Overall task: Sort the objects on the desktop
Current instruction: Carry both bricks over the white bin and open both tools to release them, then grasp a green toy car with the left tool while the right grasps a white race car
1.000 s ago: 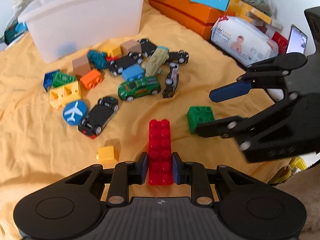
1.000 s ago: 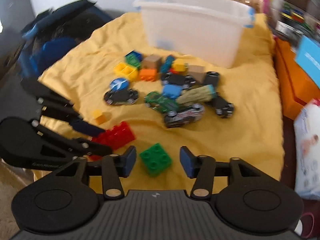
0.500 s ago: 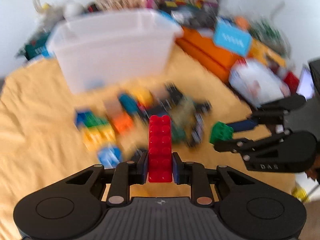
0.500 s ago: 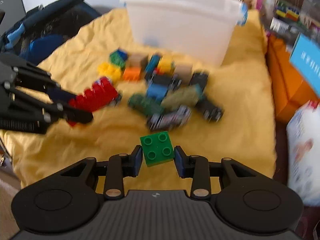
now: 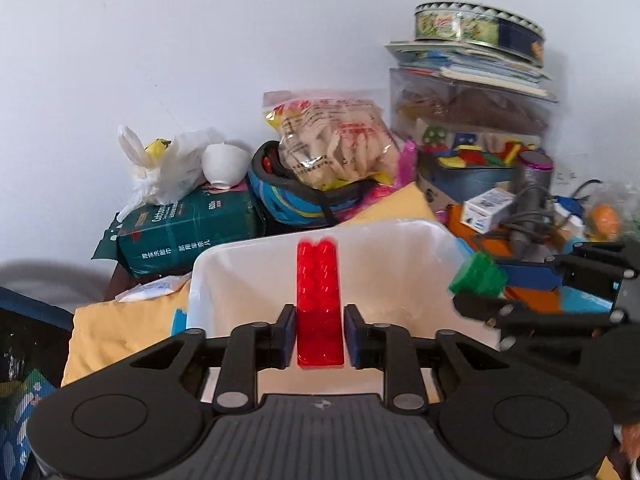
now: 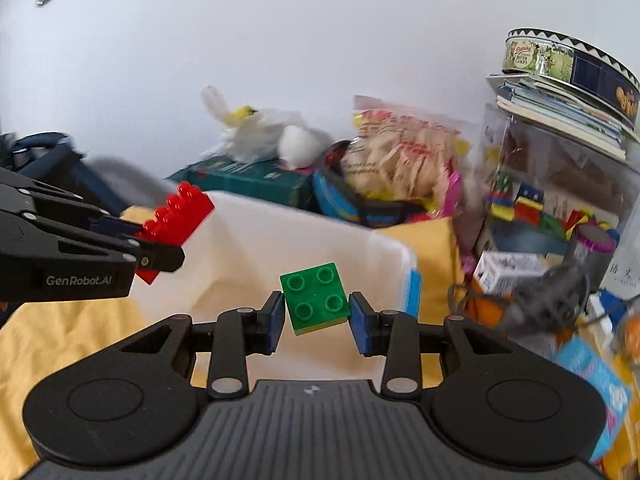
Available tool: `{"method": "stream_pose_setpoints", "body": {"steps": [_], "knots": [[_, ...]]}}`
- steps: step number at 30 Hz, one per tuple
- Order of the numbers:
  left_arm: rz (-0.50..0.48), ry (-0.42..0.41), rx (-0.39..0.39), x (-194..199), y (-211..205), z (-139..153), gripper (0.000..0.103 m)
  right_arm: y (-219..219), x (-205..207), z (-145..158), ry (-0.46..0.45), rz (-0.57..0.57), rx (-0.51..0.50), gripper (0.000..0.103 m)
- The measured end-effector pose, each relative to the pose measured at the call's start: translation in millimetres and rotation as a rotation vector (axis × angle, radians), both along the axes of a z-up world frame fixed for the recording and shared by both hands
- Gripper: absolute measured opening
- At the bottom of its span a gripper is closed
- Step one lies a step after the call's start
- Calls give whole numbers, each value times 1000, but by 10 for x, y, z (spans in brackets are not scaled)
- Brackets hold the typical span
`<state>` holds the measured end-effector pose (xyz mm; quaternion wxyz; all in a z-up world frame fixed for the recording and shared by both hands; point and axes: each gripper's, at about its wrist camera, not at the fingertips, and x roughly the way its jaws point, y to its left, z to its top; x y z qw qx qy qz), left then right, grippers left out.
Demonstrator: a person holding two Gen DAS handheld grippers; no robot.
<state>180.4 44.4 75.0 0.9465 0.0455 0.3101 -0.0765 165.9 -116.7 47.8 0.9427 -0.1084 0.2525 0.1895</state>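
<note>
My left gripper [image 5: 319,334] is shut on a long red brick [image 5: 319,300] and holds it in the air over the white plastic bin [image 5: 400,256]. My right gripper [image 6: 316,318] is shut on a square green brick [image 6: 315,297], also over the bin [image 6: 280,240]. In the left wrist view the right gripper [image 5: 476,290] with the green brick [image 5: 478,276] hangs at the bin's right rim. In the right wrist view the left gripper [image 6: 160,246] with the red brick [image 6: 176,216] is at the bin's left rim. The loose toys on the cloth are out of view.
The bin stands on a yellow cloth [image 5: 120,328]. Behind it are a green packet [image 5: 188,232], a white bowl [image 5: 224,164], a snack bag [image 5: 332,140] and stacked boxes with a round tin [image 5: 476,28]. A wall rises behind.
Both grippers have lifted their bricks off the cloth and carried them forward to above the white bin. The right gripper shut on the green brick.
</note>
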Motion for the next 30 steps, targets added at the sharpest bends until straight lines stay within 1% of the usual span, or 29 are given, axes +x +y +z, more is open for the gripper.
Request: {"method": "stream_pose_setpoints", "body": {"steps": [1,3,5,7,8,9,11,14,15,18,20,22,24,27,28,29,30], "knots": [[-3,12,-6,11,0,-20,33,34,65,-37,-1,-4,-9,49],[-31,2,-21,-116,18,-32,34,38,109,-115,33,-6,-21,49],[-51,6,-24,-327,55,-74,34,-68,1,-164,63,7,21,49],[-72,41,-51,-551,148,-180,34,-198,-173,-220,120,11,63,49],[-77,67,-58,-680,190,-279,34,-280,-282,-277,155,24,89,49],[-72,95,-54,-774,225,-372,34,-338,-390,-341,182,41,91,49],[-65,147,-32,-1027,251,-587,34,-423,-605,-499,218,44,59,49],[-74,165,30,-1389,158,-777,34,-564,-837,-709,275,49,42,48],[-94,174,46,-1482,114,-831,34,-606,-917,-764,281,43,35,48],[-192,193,171,-1700,-100,-1061,34,-668,-1160,-917,276,51,-18,48],[-245,216,250,-1738,-212,-1201,34,-677,-1285,-991,277,69,-45,48],[-279,225,320,-1751,-301,-1336,34,-659,-1353,-1033,305,80,-47,47],[-297,241,350,-1703,-340,-1422,31,-633,-1381,-1032,318,90,-35,47],[-330,236,386,-1650,-378,-1467,30,-577,-1431,-975,293,117,-45,47],[-336,241,394,-1616,-368,-1470,25,-558,-1456,-959,282,128,-50,47],[-337,252,389,-1566,-336,-1474,23,-540,-1491,-952,275,146,-57,47],[-332,270,361,-1518,-289,-1463,22,-521,-1514,-945,267,169,-65,47]]}}
